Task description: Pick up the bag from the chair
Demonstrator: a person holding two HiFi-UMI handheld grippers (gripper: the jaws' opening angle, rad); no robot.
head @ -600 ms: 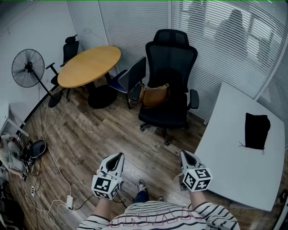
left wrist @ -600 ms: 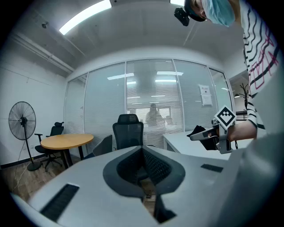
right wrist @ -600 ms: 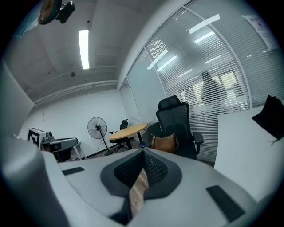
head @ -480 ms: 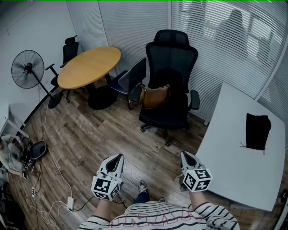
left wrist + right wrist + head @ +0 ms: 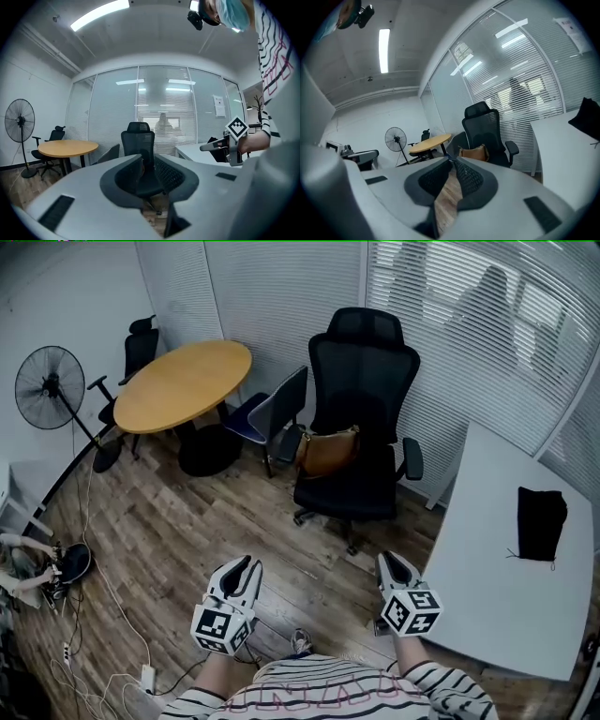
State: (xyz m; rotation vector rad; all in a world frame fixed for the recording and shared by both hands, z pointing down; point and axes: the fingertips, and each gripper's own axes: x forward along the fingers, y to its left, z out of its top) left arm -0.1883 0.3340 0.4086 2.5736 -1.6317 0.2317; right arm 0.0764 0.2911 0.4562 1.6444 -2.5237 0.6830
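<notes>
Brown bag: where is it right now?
In the head view, the brown bag sits on the black office chair, against its backrest, right of the blue chair.

Round table [image 5: 183, 385], standing fan [image 5: 44, 390], black cloth [image 5: 541, 524]

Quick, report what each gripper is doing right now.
Grey left gripper: open, nothing between its jaws.
Grey right gripper: closed, holding nothing.

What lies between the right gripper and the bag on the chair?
Only bare wood floor, then the front of the black chair's seat, separates the right gripper from the brown bag. The head view shows it.
</notes>
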